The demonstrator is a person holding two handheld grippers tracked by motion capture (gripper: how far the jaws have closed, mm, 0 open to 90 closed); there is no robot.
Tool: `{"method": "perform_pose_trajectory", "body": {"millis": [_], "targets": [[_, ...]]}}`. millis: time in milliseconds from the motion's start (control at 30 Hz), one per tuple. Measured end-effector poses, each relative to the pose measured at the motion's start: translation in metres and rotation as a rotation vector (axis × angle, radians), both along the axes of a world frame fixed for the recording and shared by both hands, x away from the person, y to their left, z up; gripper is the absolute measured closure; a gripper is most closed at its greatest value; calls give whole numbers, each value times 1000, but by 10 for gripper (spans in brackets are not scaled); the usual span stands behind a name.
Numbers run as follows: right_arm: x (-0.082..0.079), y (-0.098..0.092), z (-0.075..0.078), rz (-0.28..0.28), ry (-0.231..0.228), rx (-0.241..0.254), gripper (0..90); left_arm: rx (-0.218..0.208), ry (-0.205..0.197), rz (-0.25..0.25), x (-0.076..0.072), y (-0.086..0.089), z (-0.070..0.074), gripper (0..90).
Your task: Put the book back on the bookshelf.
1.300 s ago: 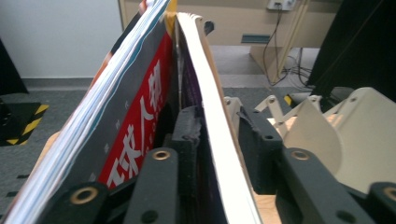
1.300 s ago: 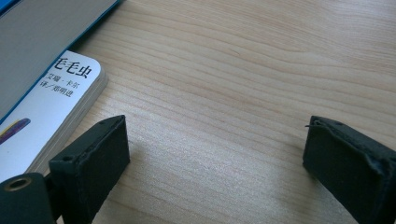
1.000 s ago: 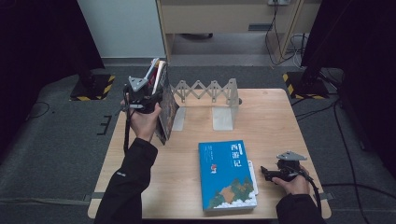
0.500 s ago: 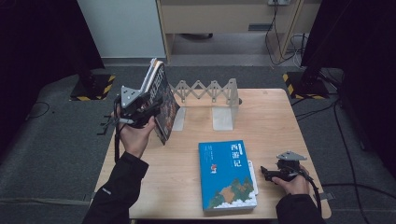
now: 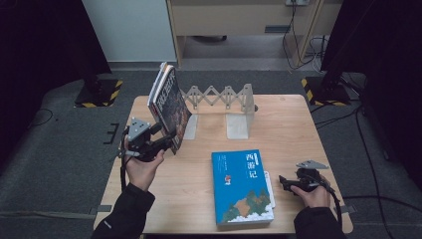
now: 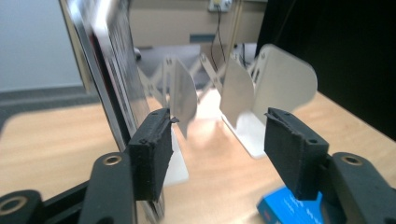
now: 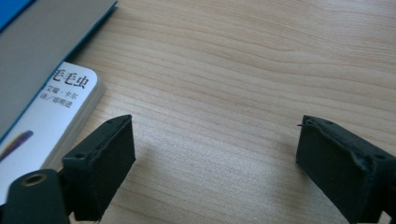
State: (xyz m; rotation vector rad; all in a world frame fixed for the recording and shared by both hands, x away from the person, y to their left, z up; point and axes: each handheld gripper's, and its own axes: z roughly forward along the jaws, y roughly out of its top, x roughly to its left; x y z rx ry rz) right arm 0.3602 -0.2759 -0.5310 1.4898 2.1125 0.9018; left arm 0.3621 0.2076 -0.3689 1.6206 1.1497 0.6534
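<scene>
Table (image 5: 298, 124): wood, rack (image 5: 224, 97) at 12 o'clock.
Books (image 5: 169, 107): stood leaning at rack's 9 o'clock end; judged stiff, fairly heavy, glossy, likely slippery; best gripped low at spine edge.
Blue book (image 5: 241, 186): flat at 6 o'clock.
Left gripper (image 6: 217, 140): jaws just opening, books beside one pad, nothing held.
Right gripper (image 7: 215, 163): wide, empty, over table at 4 o'clock.

A thin dark-covered book (image 5: 169, 107) with a glossy printed front stands nearly upright, leaning slightly, at the back left of the desk (image 5: 298, 129), its far side against the left plate of a white metal expanding bookend rack (image 5: 226, 102).
</scene>
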Motion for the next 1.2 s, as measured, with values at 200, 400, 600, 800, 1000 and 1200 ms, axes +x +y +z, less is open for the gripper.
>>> {"method": "perform_pose_trajectory", "body": {"millis": [200,400,600,800,1000,1200], "targets": [[0,2,6,2,-38,21,141,11,65,-43,-3,-3,-31,354],[-2,6,11,8,-52,52,180,58,83,-95,-3,-14,-48,279],[-3,10,16,31,-60,81,204,79,110,-145,-3,-27,-66,226],[-7,18,26,52,-91,133,230,63,194,-195,-1,-33,-87,247],[-8,26,29,86,-86,149,252,35,246,-278,1,-39,-102,268],[-8,36,30,118,-81,183,252,55,248,-304,1,-49,-109,272]]}}
